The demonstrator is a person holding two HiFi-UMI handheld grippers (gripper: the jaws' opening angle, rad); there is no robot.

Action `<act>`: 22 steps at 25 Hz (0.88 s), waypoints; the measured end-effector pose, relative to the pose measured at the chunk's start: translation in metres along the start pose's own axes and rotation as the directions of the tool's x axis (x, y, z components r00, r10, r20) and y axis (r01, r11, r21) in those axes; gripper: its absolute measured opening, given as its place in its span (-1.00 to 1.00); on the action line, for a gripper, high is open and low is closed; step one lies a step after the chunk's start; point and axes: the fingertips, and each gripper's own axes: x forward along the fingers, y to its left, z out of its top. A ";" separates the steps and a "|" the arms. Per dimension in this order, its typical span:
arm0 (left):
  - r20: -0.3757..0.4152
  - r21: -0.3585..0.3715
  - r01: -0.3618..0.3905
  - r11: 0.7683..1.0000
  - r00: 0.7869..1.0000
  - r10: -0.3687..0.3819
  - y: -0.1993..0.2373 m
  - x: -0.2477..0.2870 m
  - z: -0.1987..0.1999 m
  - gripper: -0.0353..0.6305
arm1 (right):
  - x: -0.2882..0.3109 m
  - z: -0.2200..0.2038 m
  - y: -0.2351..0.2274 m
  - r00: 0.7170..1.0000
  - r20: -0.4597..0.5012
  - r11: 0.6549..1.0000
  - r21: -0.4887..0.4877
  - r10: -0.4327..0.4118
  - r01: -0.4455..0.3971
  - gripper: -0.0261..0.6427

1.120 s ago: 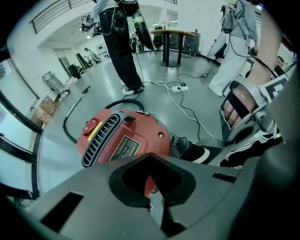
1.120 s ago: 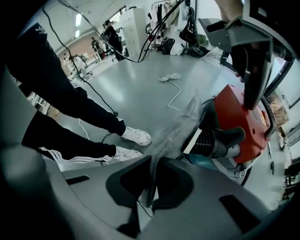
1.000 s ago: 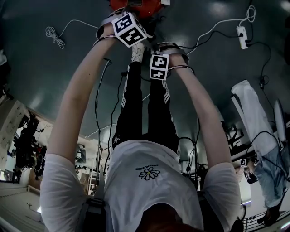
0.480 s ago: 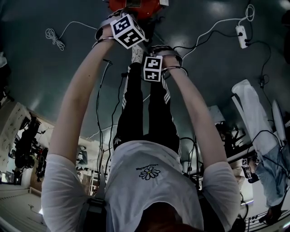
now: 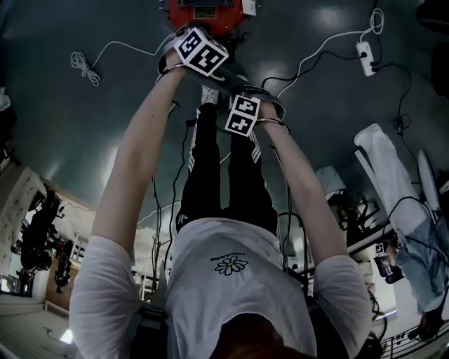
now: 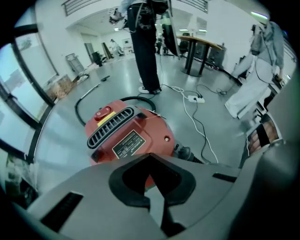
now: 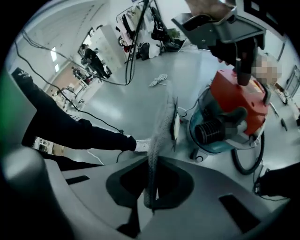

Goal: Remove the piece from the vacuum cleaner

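The vacuum cleaner [image 5: 205, 12] has a red top and a teal body [image 7: 220, 122] and stands on the floor at the top of the head view. My right gripper [image 7: 150, 199] is shut on a thin flat grey piece [image 7: 161, 136]. The piece is seen edge-on, rising from the jaws, to the left of the vacuum and apart from it. My left gripper [image 6: 154, 201] is shut with nothing between its jaws. It points down at the red top [image 6: 131, 133]. In the right gripper view the left gripper [image 7: 225, 28] hangs just over that top.
Loose cables cross the grey floor, with a power strip [image 5: 365, 49] at the right and a coiled white cable [image 5: 83, 56] at the left. The black hose [image 6: 93, 101] loops behind the vacuum. Beyond it stand a person in dark trousers [image 6: 145, 47] and a round table [image 6: 199, 47].
My right gripper has drawn back a little from the vacuum toward the body, still holding the grey piece. The left gripper has stayed over the red top.
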 end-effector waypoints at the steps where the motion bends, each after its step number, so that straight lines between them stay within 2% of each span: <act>1: 0.020 -0.056 -0.011 0.998 1.000 0.012 0.000 -0.006 0.002 -0.88 | -0.009 0.000 -0.004 1.000 0.008 1.000 0.010 -0.013 0.013 -0.85; 4: 0.129 -0.159 -0.048 0.986 0.989 0.069 0.004 -0.040 0.019 -0.88 | -0.039 0.002 -0.011 0.998 0.037 0.999 0.024 -0.042 0.041 -0.85; 6: 0.218 -0.217 -0.054 0.975 0.971 0.102 0.004 -0.077 0.030 -0.88 | -0.065 0.004 -0.006 0.997 0.053 0.997 0.046 -0.059 0.057 -0.85; 10: 0.369 -0.363 -0.018 0.932 0.915 0.161 0.000 -0.165 0.046 -0.88 | -0.130 0.011 0.007 0.988 0.088 0.988 0.099 -0.130 0.121 -0.85; 12: 0.427 -0.386 -0.014 0.922 0.884 0.192 0.002 -0.205 0.063 -0.88 | -0.167 0.017 -0.007 0.973 0.111 0.973 0.132 -0.203 0.188 -0.85; 14: 0.483 -0.385 -0.022 0.922 0.847 0.221 0.005 -0.245 0.078 -0.88 | -0.207 0.030 -0.024 0.948 0.143 0.952 0.157 -0.286 0.264 -0.85; 16: 0.533 -0.396 -0.042 0.917 0.803 0.267 0.014 -0.289 0.089 -0.88 | -0.251 0.047 -0.043 0.906 0.183 0.921 0.162 -0.381 0.355 -0.85; 17: 0.557 -0.408 -0.054 0.912 0.776 0.295 0.021 -0.310 0.096 -0.88 | -0.275 0.056 -0.055 0.876 0.209 0.898 0.171 -0.435 0.405 -0.85; 20: 0.630 -0.415 -0.097 0.905 0.686 0.363 0.029 -0.376 0.117 -0.88 | -0.353 0.076 -0.075 0.760 0.289 0.812 0.254 -0.583 0.526 -0.85; 22: 0.687 -0.402 -0.134 0.906 0.609 0.395 0.026 -0.423 0.136 -0.88 | -0.403 0.084 -0.079 0.671 0.341 0.753 0.320 -0.658 0.576 -0.85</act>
